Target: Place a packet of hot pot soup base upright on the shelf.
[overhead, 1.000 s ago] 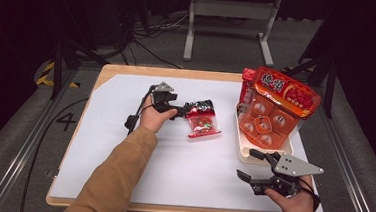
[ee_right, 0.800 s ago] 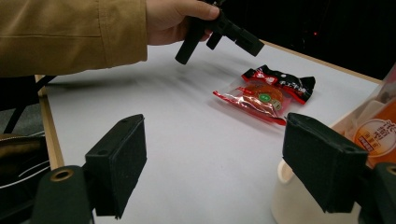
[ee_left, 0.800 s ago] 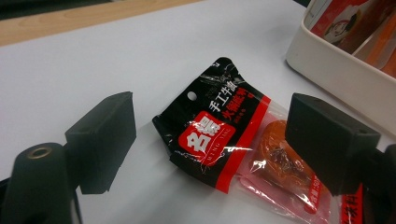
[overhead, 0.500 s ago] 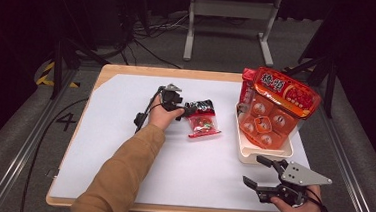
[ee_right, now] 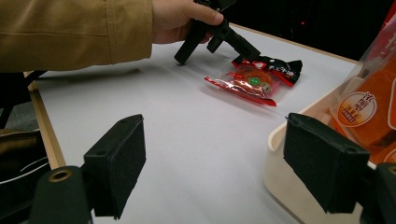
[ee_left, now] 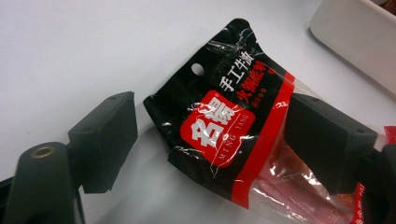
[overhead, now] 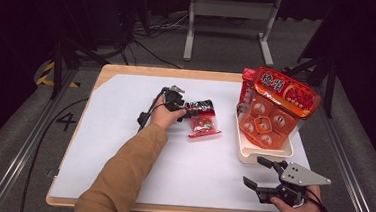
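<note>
Black-and-red sauce packet (ee_left: 233, 135) flat on white table (overhead: 123, 146), top end between spread fingers (ee_left: 105, 140) of left gripper (overhead: 185, 106), unpinched (one pad overlapping its film). Right gripper (overhead: 266, 174) low beside tray (overhead: 265, 154), jaws wide.

A lab-style recording station: a wooden-edged table (overhead: 128, 74) topped with a white sheet stands in a darkened room on grey carpet, with metal rails (overhead: 17, 149) alongside, loose cables (overhead: 145, 43) behind, yellow-black hazard tape (overhead: 45, 76) and a floor mark "4" (overhead: 66, 122).
</note>
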Demonstrator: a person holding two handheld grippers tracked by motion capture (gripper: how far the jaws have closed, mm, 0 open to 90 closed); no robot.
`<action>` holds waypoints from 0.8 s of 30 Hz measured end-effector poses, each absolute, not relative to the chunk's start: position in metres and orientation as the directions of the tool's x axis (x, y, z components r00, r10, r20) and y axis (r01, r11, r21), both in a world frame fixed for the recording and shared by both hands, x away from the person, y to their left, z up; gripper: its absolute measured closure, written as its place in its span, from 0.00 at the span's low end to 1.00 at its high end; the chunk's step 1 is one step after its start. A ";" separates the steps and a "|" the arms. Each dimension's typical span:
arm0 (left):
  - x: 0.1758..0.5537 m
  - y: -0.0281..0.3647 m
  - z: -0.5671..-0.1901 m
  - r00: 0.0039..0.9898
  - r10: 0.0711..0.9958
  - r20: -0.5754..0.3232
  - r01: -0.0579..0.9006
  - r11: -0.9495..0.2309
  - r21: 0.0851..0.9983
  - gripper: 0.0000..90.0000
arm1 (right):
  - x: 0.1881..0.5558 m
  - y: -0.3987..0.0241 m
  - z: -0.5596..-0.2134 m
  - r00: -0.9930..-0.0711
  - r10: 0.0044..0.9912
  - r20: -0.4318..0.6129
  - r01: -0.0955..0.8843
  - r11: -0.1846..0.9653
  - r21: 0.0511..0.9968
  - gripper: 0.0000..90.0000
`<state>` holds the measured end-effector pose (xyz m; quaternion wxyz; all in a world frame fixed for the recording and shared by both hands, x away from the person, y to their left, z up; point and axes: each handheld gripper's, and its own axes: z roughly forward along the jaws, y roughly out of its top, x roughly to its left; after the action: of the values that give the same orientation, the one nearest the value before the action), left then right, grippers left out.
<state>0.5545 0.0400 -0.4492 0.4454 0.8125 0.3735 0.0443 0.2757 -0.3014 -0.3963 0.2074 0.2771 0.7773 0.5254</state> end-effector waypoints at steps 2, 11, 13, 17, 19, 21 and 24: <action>0.554 0.036 -0.451 0.717 0.643 -0.270 0.578 -0.331 0.746 0.21 | 0.276 -0.300 -0.397 -0.768 0.641 -0.020 0.219 0.291 0.931 0.24; 0.555 0.038 -0.451 0.696 0.663 -0.275 0.602 -0.329 0.728 0.27 | 0.276 -0.299 -0.397 -0.778 0.628 -0.026 0.211 0.301 0.930 0.24; 0.554 0.037 -0.451 0.700 0.664 -0.263 0.592 -0.335 0.733 0.28 | 0.276 -0.299 -0.398 -0.778 0.628 -0.027 0.211 0.301 0.930 0.24; 0.553 0.035 -0.451 0.721 0.668 -0.184 0.548 -0.386 0.742 0.54 | 0.277 -0.298 -0.398 -0.784 0.621 -0.010 0.218 0.291 0.932 0.24; 0.551 0.034 -0.450 0.733 0.670 -0.115 0.512 -0.433 0.742 0.70 | 0.277 -0.298 -0.399 -0.784 0.621 -0.009 0.220 0.291 0.931 0.24; 0.551 0.034 -0.450 0.737 0.667 -0.110 0.509 -0.441 0.739 0.77 | 0.277 -0.298 -0.399 -0.784 0.620 -0.009 0.220 0.291 0.931 0.24; 0.551 0.034 -0.451 0.743 0.650 -0.158 0.527 -0.423 0.737 0.96 | 0.278 -0.299 -0.400 -0.785 0.619 -0.008 0.220 0.291 0.931 0.24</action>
<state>0.5507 0.0340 -0.4507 0.4073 0.8400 0.3504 0.0759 0.2778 -0.2986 -0.3997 0.1880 0.2686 0.7812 0.5312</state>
